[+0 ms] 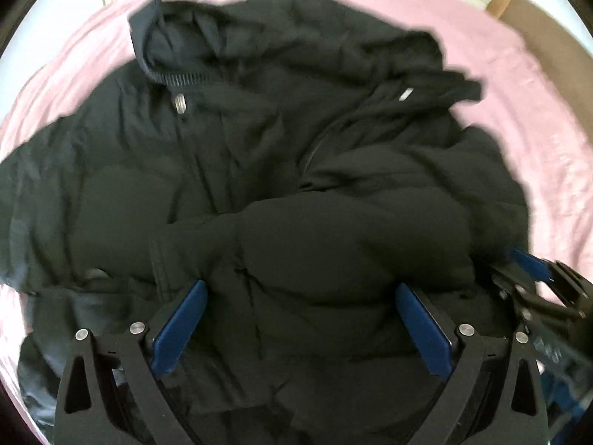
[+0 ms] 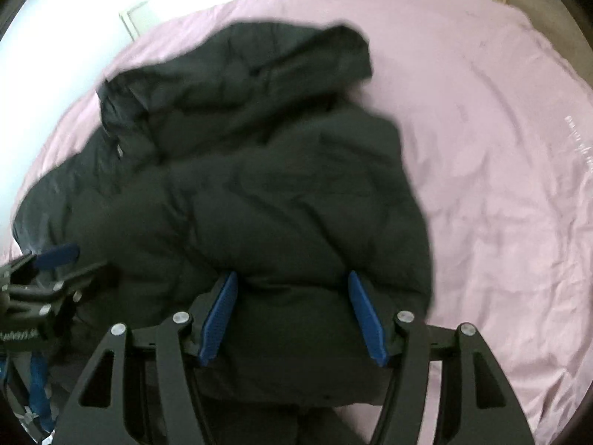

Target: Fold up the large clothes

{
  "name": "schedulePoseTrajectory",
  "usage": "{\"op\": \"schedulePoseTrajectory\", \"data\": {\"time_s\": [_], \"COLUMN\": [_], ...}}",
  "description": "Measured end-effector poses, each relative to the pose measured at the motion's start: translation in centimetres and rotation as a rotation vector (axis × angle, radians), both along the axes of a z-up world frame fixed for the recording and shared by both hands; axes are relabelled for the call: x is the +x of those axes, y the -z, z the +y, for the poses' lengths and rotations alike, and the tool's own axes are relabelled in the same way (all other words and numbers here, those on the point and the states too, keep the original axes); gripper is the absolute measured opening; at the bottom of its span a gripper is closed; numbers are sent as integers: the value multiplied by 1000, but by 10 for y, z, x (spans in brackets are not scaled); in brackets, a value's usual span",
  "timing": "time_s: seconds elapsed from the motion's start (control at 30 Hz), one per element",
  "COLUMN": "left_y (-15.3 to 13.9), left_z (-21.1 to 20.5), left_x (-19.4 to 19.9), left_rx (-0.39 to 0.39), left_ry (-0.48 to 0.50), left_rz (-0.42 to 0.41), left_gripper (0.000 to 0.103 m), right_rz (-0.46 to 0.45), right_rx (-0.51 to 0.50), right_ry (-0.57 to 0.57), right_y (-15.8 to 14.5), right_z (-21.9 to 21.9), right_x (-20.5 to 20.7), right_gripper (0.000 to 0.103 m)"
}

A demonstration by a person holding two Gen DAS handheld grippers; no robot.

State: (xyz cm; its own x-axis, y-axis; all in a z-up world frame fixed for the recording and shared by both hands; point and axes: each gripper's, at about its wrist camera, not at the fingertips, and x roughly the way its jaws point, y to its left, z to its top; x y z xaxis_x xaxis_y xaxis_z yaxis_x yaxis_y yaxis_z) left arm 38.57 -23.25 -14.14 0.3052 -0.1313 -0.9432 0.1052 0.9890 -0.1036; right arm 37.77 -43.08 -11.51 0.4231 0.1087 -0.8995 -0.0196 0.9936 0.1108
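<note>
Straddling the hem: both your jaws stand spread with puffy black fabric bulging between the blue pads; neither pair is pressed onto it, so nothing is pinched yet as far as you can see.
Left gripper: your jaws sit wide apart over the near edge of the black jacket, with a thick roll of padding between them.
Right gripper: your jaws are spread a little less wide, astride the near right corner of the same garment, just beside the left tool.
Which way it lies: the jacket runs straight away from both jaws, hem toward you, hood and collar at the far end; that long axis is the line your fold turns on.
Zipper: it runs up the left half in the left wrist view, with the front flap rumpled and lying open to its right.
Nearer hand: both are equally close at the hem; the right one owns the outer right edge, where the garment ends against bare sheet.
Bed: pink sheet under everything, open space to the right and beyond the hood.
Judgement: close on the hem first, then carry it toward the hood.
</note>
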Motion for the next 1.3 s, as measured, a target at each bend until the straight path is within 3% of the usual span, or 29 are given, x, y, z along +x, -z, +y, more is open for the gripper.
{"op": "schedulePoseTrajectory", "data": {"time_s": [0.1, 0.23, 0.3, 0.4, 0.47, 0.53, 0.63, 0.77, 1.0, 1.3], "left_y": [26, 19, 5, -20, -25, -18, 6, 22, -15, -55], "left_z": [-3, -5, -7, -9, -9, -8, -6, -4, 5, 39], "left_x": [3, 3, 2, 0, 6, 14, 20, 21, -3, -42], "left_rx": [37, 45, 46, 79, 81, 67, 76, 86, 86, 136], "left_ry": [8, 22, 9, -9, -39, -64, -97, -78, -103, -144], "left_rz": [39, 38, 0, -107, -133, -108, -55, -35, -104, -159], "left_gripper": [101, 97, 92, 92, 92, 94, 102, 102, 102, 102], "right_rz": [25, 64, 76, -9, -58, -84, -25, 60, 28, -30], "right_rx": [5, 13, 35, 115, 93, 46, 8, 11, -7, -5], "right_ry": [-13, -34, -36, -28, -35, -40, -28, -10, 7, 39], "right_y": [28, 42, 34, -2, -19, -23, 3, 45, 28, -5], "right_z": [-2, -4, -5, -17, -20, -21, -21, -16, -13, -7], "right_x": [2, 5, 4, 1, 7, 20, 37, 50, 36, -22], "right_gripper": [65, 65, 65, 65, 65, 65, 65, 68, 68, 68]}}
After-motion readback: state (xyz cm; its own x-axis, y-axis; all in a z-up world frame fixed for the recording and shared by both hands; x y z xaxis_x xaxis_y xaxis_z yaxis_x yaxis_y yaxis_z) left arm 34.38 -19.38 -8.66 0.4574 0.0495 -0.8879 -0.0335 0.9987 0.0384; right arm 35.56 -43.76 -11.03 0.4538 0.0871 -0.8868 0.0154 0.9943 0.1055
